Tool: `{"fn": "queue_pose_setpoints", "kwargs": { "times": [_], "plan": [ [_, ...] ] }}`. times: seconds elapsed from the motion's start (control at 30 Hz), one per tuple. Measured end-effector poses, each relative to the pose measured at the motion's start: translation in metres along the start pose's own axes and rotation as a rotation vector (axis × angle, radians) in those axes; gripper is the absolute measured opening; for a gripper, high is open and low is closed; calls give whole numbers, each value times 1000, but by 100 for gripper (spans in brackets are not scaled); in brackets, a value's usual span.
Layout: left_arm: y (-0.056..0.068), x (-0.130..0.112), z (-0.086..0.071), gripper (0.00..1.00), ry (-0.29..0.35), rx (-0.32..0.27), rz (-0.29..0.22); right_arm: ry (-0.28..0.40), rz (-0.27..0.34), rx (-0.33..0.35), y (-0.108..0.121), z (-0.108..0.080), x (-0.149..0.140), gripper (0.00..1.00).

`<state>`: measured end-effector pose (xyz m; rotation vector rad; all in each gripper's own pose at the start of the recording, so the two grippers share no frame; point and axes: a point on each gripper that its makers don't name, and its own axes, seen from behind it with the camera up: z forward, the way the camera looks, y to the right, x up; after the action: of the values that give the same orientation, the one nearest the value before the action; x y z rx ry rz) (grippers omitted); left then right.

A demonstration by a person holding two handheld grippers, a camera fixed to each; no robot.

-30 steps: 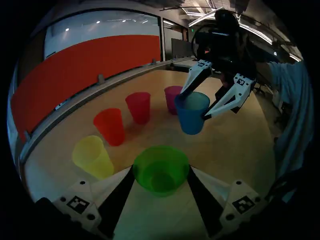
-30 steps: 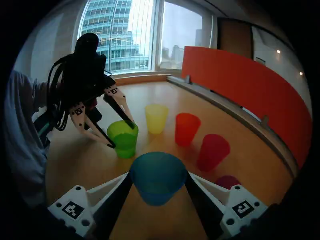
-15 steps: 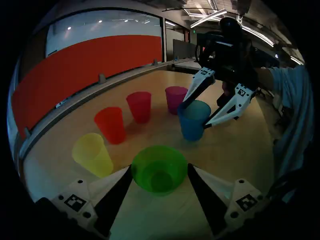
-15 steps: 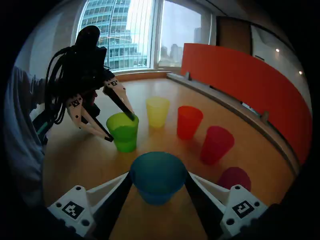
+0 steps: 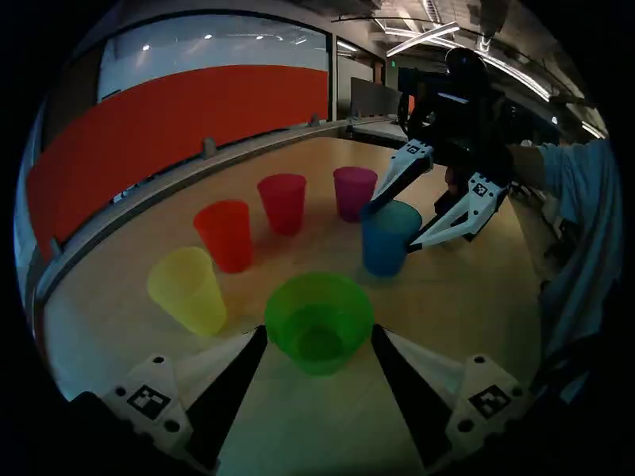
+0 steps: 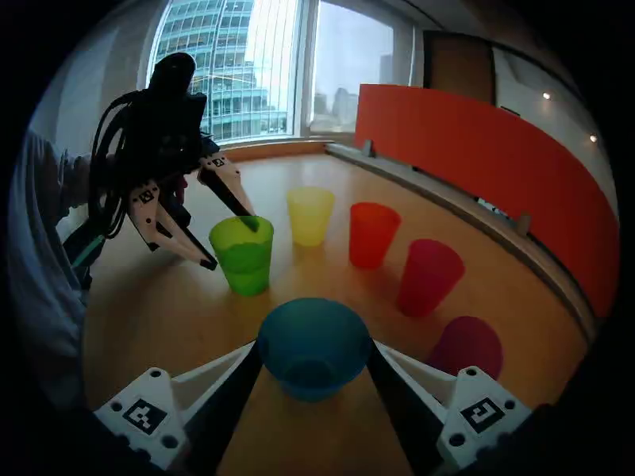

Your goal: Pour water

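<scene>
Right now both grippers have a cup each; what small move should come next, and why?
Probably bring the blue cup nearer the green cup, rim beside rim, before any tilt. The right gripper and the left gripper each clamp their cup upright, and table shows between the two cups. Which cup holds water I cannot tell.

No text you can read here.
You have only square black-and-white coded markers [image 5: 151, 402] on the finger bases of your left gripper [image 5: 317, 328] and right gripper [image 6: 313, 343], patterns rather than letters or numbers; the far markers are perhaps too small to make out.
</scene>
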<state>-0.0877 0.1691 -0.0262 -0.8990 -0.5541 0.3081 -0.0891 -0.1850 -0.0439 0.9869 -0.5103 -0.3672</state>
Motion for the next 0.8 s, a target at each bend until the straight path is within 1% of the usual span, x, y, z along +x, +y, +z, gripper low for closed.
{"fn": "queue_pose_setpoints", "kwargs": {
  "times": [0.23, 0.3, 0.37, 0.47, 0.57, 0.8],
  "plan": [
    [0, -7, -7, 98, -2, 10, -22, 3, 2, -11, 0, -2, -2, 94],
    [1, -9, -8, 98, -1, 13, -29, 2, 3, -17, 1, -2, -3, 96],
    [1, -11, -10, 98, 0, 16, -35, 1, 4, -24, 3, -2, -3, 99],
    [0, -13, -13, 98, 3, 25, -41, 4, 8, -29, 2, -3, -2, 100],
    [-1, -13, -17, 98, 9, 37, -47, 7, 12, -29, 1, -6, -2, 100],
    [-5, -13, -31, 98, 37, 73, -71, 12, 15, -53, 1, -22, -8, 100]
  ]
}}
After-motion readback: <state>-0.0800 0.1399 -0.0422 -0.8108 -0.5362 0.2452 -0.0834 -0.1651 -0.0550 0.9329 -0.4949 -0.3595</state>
